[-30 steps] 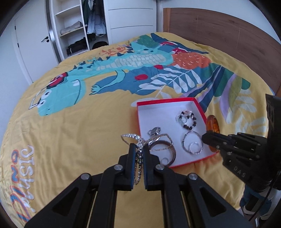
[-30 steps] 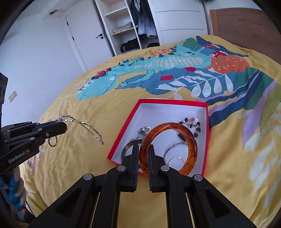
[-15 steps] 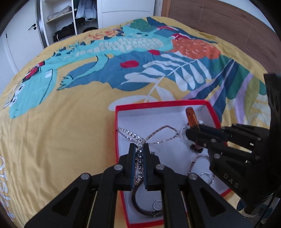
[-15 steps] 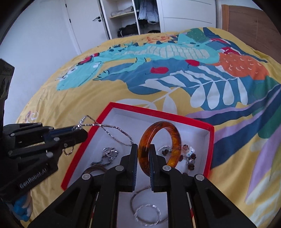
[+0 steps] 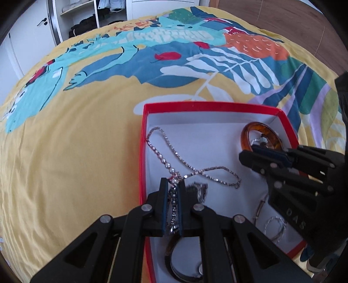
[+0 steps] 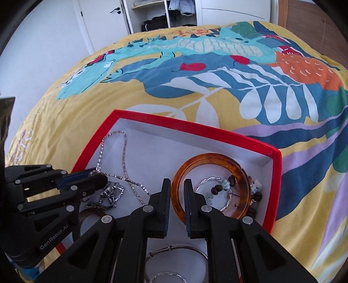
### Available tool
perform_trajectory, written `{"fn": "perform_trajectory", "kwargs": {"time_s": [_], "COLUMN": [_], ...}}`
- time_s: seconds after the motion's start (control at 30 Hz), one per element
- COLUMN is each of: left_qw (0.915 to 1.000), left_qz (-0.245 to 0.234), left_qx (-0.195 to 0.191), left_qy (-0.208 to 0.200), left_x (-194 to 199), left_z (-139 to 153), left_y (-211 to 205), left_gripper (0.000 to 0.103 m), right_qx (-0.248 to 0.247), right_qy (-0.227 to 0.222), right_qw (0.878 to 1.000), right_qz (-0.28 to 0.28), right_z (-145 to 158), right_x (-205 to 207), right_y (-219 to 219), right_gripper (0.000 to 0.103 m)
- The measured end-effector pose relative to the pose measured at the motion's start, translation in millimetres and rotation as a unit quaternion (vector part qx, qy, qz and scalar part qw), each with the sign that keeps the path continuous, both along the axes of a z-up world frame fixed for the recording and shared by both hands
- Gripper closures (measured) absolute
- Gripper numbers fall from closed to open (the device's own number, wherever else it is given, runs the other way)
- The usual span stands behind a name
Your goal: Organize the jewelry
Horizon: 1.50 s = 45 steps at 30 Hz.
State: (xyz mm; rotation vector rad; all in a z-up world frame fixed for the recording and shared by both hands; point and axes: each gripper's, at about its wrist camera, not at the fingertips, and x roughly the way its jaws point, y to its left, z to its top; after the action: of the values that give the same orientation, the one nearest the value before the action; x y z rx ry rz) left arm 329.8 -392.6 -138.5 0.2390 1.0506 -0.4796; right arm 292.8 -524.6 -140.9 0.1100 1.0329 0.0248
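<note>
Left gripper [image 5: 173,204] clamped on a silver chain [image 5: 184,161], low over the near left part of a red box [image 5: 142,152]; rest of the chain strewn in loops across the white floor, reaching up toward the far left corner. Right gripper [image 6: 176,201] pinched on the rim of an amber bangle [image 6: 208,159], which lies tilted in the far right part of the box, on top of a beaded bracelet [image 6: 226,185] and a thin silver ring [image 6: 206,180]. Both tools inside the red walls, side by side, apart from each other. Near the left fingers, a crumpled silver piece [image 5: 201,191] and a dark bangle [image 5: 171,261] close to the near left wall. Under the right tool, a thin silver bangle [image 6: 180,248] and a twisted silver hoop [image 6: 167,275] at the near end. Open white floor along the far wall, between chain loop and amber bangle. Box set on a yellow printed bedspread [image 5: 71,163], with wide bare cloth left of the box and beyond it. Wooden headboard [image 5: 282,19] off to the far right; wardrobe shelves [image 6: 165,13] and a white door [image 6: 104,24] past the far edge of the bed.
</note>
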Motion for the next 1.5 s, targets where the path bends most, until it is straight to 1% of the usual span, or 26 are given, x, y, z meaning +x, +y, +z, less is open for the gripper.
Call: {"fn": "perform_trajectory", "kwargs": {"time_s": [0.1, 0.17, 0.23, 0.27, 0.37, 0.43, 0.6, 0.77, 0.9, 1.03, 1.27, 1.5], "left_qw": [1.0000, 1.0000, 0.9999, 0.9999, 0.9998, 0.9998, 0.9996, 0.9994, 0.9989, 0.9979, 0.9948, 0.9908], "left_qz": [0.000, -0.002, -0.008, -0.010, -0.017, -0.017, -0.013, -0.002, 0.013, 0.033, 0.071, 0.095], "left_qx": [0.002, -0.004, -0.008, -0.008, -0.011, -0.012, -0.023, -0.034, -0.042, -0.047, -0.046, -0.042], "left_qy": [0.001, 0.006, 0.012, 0.012, 0.009, 0.004, -0.002, -0.008, -0.017, -0.030, -0.057, -0.088], "left_x": [6, 8, 6, 5, -1, -6, -18, -37, -61, -84, -129, -169], "left_z": [0, 2, 3, 4, 10, 16, 38, 62, 84, 103, 129, 151], "left_y": [-2, -1, -1, -1, -2, -1, 9, 29, 56, 87, 148, 199], "left_gripper": [0.095, 0.091, 0.087, 0.086, 0.078, 0.068, 0.066, 0.066, 0.066, 0.061, 0.061, 0.061], "right_qx": [0.003, -0.001, -0.002, 0.000, -0.002, -0.002, 0.001, 0.012, 0.024, 0.038, 0.048, 0.053], "right_qy": [-0.001, 0.000, -0.002, -0.003, -0.008, -0.012, -0.025, -0.041, -0.057, -0.072, -0.097, -0.124], "right_qw": [1.000, 1.000, 1.000, 1.000, 1.000, 1.000, 0.999, 0.997, 0.996, 0.994, 0.992, 0.990], "right_qz": [-0.006, -0.007, -0.013, -0.016, -0.024, -0.028, -0.045, -0.059, -0.066, -0.072, -0.069, -0.046], "right_z": [1, 2, 4, 5, 13, 20, 39, 62, 81, 98, 123, 149], "right_x": [0, -1, -5, -7, -14, -21, -43, -71, -98, -122, -159, -187], "right_y": [-2, -2, -4, -5, -9, -11, -15, -6, 10, 33, 79, 131], "right_gripper": [0.087, 0.083, 0.075, 0.074, 0.071, 0.069, 0.066, 0.058, 0.049, 0.044, 0.041, 0.040]}}
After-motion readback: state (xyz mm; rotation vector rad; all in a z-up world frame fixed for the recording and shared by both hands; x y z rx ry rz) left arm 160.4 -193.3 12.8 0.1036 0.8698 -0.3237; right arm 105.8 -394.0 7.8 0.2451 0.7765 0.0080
